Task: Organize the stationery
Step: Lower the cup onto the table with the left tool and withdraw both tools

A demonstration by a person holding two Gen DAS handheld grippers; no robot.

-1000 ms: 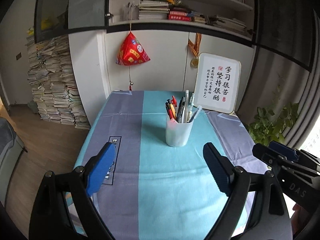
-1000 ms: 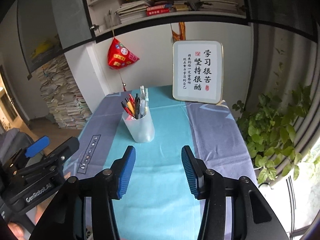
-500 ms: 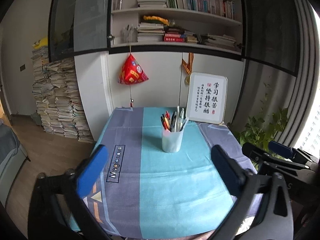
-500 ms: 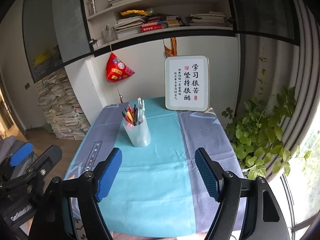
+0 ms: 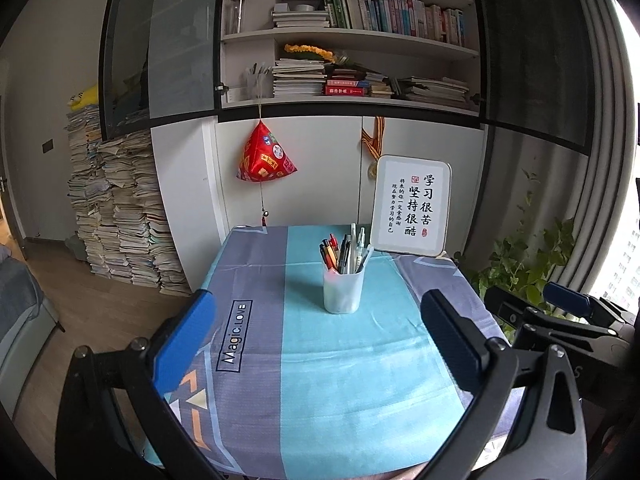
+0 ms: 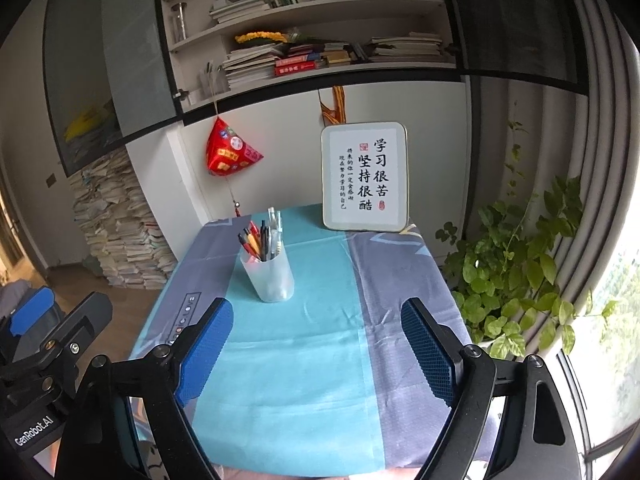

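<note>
Cloth-covered desk (image 5: pixel 320 400) beneath both tools, left gripper (image 5: pixel 318 344) tilted down, jaws spread wide and empty, right gripper (image 6: pixel 316 352) tilted down, jaws opening with nothing between, pen cup (image 5: pixel 343 290) upright ahead of both, framed sign (image 5: pixel 412 211) beyond.

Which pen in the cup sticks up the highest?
The clear pen at the back of the pen cup. Its tip tops the red, orange and black pens, which sit lower on the left.
</note>
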